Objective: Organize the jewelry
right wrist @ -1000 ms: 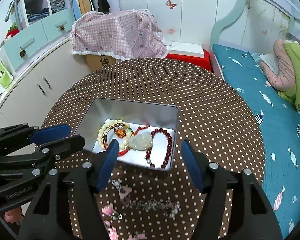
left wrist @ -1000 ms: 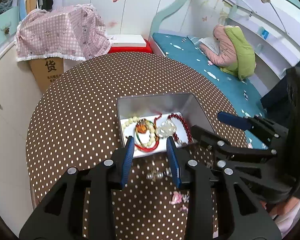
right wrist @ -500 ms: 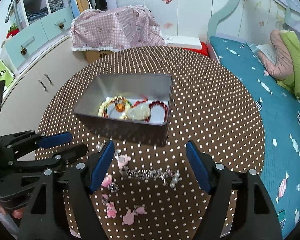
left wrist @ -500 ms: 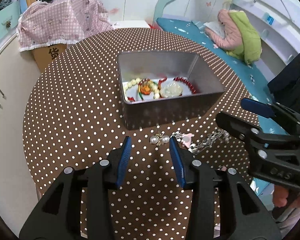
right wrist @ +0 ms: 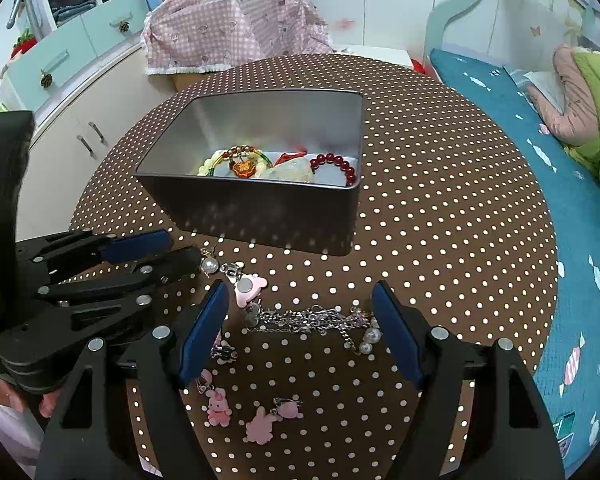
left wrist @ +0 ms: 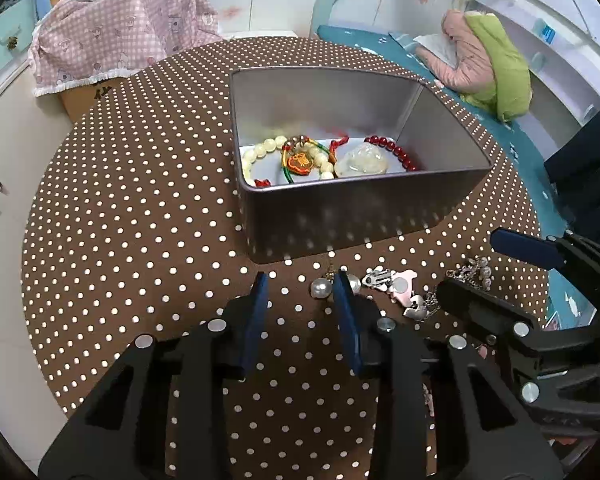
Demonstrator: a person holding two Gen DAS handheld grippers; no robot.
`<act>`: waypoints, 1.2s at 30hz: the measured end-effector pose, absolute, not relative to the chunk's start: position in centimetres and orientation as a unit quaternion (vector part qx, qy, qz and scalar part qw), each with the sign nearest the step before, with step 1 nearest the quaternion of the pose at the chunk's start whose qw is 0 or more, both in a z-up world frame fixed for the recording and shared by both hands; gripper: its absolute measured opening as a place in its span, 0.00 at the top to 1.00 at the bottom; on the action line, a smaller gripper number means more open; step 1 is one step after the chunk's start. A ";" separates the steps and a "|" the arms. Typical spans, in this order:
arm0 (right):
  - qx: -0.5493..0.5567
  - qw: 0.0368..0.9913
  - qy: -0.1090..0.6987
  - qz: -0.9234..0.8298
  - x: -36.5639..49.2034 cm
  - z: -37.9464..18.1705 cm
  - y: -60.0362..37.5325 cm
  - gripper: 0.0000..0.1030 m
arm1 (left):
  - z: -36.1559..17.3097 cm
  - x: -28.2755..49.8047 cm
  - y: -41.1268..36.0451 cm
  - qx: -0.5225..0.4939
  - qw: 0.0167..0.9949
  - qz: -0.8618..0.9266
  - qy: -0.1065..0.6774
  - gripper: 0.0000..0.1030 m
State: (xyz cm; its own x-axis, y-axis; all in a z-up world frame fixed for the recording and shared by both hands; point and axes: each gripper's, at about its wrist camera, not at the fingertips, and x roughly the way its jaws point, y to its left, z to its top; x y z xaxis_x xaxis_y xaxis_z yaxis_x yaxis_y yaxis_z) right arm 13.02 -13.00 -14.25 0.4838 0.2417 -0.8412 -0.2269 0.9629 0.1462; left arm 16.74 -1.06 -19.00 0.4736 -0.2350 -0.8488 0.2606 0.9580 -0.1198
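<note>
Left tool (left wrist: 300, 280) agape, pearl earring (left wrist: 321, 289) beside tip

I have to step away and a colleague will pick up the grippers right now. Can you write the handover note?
Left gripper: open, empty, low over the table beside the pearl earrings.
Right gripper: open, empty, straddling the silver chain with pearls.
Done: the cream bead bracelet, the red bead bracelet, the orange charm on its coloured cord and the pale stone pendant lie in the metal tin.
Left: the pearl earrings, the chain, the pink bear clip and the pink rabbit charms, all on the table in front of the tin.
</note>
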 end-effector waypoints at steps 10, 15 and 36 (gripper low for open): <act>-0.001 0.857 0.491 0.156 13.2 -14.5 -11.5 0.31 | -19.4 16.2 -0.2 0.000 0.858 -0.148 0.492 0.99; -0.008 0.860 0.481 0.173 13.0 -14.1 -10.4 0.33 | -19.3 16.4 1.3 -0.017 0.860 -0.145 0.489 0.98; -0.016 0.856 0.491 0.158 13.8 -14.9 -10.7 0.33 | -18.8 19.4 2.0 -0.101 0.829 -0.186 0.517 0.70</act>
